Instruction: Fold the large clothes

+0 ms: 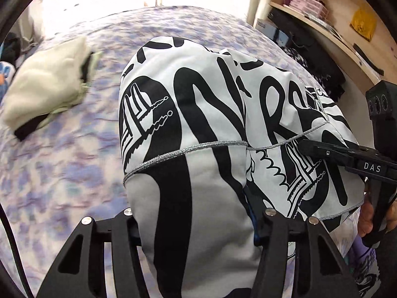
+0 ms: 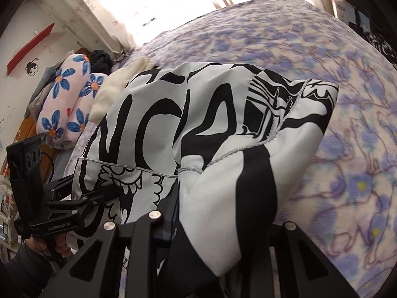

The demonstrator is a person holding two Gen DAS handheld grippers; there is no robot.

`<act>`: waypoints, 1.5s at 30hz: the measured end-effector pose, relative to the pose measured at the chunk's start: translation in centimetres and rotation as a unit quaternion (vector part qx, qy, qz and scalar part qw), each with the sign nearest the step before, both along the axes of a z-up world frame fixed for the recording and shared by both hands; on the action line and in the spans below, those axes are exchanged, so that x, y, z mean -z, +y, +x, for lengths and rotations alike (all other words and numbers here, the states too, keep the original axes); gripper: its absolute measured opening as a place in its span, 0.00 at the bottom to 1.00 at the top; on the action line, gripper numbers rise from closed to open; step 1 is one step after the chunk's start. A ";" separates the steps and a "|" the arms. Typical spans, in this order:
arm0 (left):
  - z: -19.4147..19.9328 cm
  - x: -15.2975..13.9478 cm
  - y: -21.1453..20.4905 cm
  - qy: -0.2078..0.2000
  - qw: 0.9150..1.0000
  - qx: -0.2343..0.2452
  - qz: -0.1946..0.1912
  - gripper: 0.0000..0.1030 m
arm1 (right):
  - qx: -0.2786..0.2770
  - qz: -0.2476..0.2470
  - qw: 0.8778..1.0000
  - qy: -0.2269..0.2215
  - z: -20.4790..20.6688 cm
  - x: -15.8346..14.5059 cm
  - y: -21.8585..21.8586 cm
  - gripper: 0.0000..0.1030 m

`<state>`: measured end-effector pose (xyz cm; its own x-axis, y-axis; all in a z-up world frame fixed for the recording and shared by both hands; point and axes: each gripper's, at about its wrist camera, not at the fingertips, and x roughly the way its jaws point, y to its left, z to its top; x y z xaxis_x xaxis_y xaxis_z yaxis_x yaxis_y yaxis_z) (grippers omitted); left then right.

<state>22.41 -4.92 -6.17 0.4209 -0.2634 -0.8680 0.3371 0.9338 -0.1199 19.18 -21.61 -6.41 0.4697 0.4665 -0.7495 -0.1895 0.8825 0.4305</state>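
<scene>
A large white garment with bold black lettering and silver seams hangs above a bed. My left gripper is shut on a bunch of its cloth, which fills the space between the fingers. My right gripper is shut on another bunch of the same garment. The right gripper also shows in the left wrist view at the right, clamped on the cloth. The left gripper shows in the right wrist view at lower left, also on the cloth.
The bed has a purple floral cover. A folded cream garment lies on it at the left. Flowered pillows lie at the bed's far side. A wooden shelf unit stands to the right.
</scene>
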 end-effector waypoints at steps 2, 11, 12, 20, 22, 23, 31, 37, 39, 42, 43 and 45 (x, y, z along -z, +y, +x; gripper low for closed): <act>-0.3 -1.4 2.6 -0.008 1.000 -0.009 0.002 0.53 | -0.014 0.001 1.000 -0.009 0.3 -0.9 2.3 0.25; -1.1 -5.5 14.6 -0.033 0.998 -0.053 0.013 0.53 | -0.071 0.004 0.997 -0.028 1.9 -3.4 13.8 0.25; -1.0 -5.5 15.9 -0.032 0.998 -0.057 0.013 0.53 | -0.078 0.004 0.997 -0.028 2.1 -3.5 15.2 0.25; -0.5 -5.5 25.3 -0.027 0.995 -0.096 0.017 0.53 | -0.117 0.008 0.993 -0.019 3.9 -2.8 23.7 0.25; 0.3 -5.6 26.9 -0.031 0.994 -0.100 0.020 0.53 | -0.121 0.012 0.992 -0.018 4.9 -2.8 25.4 0.25; 0.9 -5.8 27.7 -0.034 0.994 -0.101 0.021 0.53 | -0.122 0.013 0.992 -0.019 5.4 -2.9 26.1 0.25; 9.5 -9.3 32.1 -0.071 0.992 -0.095 0.030 0.53 | -0.111 0.029 0.992 -0.059 13.3 -6.4 30.5 0.25; 19.3 -12.0 34.4 -0.121 0.988 -0.079 0.047 0.54 | -0.089 0.039 0.989 -0.107 22.1 -8.5 33.0 0.25; 23.0 -12.1 35.3 -0.132 0.987 -0.077 0.047 0.54 | -0.085 0.034 0.988 -0.126 25.1 -8.5 34.0 0.25; 27.7 -11.6 36.6 -0.138 0.986 -0.081 0.048 0.54 | -0.076 0.049 0.988 -0.128 29.6 -7.4 34.9 0.25; 29.1 -11.0 37.0 -0.137 0.986 -0.084 0.048 0.54 | -0.074 0.048 0.988 -0.129 30.8 -6.9 35.2 0.26; 31.5 -9.4 37.7 -0.128 0.986 -0.091 0.052 0.55 | -0.069 0.048 0.990 -0.116 33.5 -5.0 36.0 0.26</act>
